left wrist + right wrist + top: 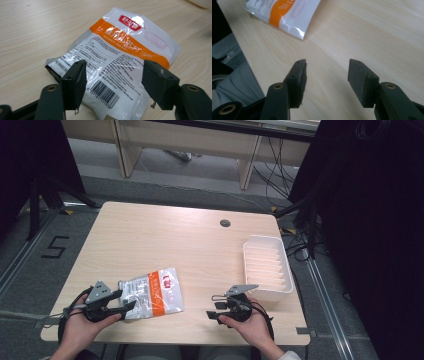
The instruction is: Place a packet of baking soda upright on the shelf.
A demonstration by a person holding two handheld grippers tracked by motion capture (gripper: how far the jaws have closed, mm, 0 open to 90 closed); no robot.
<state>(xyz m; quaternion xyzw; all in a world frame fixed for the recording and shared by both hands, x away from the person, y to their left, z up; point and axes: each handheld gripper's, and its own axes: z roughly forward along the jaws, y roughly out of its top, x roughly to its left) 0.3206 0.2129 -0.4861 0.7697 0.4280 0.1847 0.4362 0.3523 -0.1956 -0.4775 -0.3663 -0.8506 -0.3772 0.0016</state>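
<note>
High view. Wooden table (165,240) bearing a flat foil packet (152,293) near the front left edge, orange band across its printed face; white ribbed tray (268,265) at the right, well apart from the packet. Left gripper (125,301) at the packet's near-left corner, jaws spread and released, apparently overlapping the foil without pinching it. Right gripper (214,307) just in front of the tray, pointing left toward the packet, jaws likewise spread, nothing between them.

Left gripper view. Packet (117,57) lying flat between and beyond the two pads (75,82), barcode end nearest, one corner folded up at the left. Likely risk: pads closing on slick, flat film and sliding off, or catching only the folded corner, so that the packet swings and drops on lifting. Also possible: pads pressing down on the table rather than under the edge, pushing the packet away instead of seizing it.

Right gripper view. Right gripper (327,72) over bare tabletop, jaws apart and empty; packet (284,13) at the upper left, well apart, close to the table's front edge. Probable hazard: a nudge toward that edge sending the packet off the table; a late or misaligned approach leaving the left grip unsupported.
</note>
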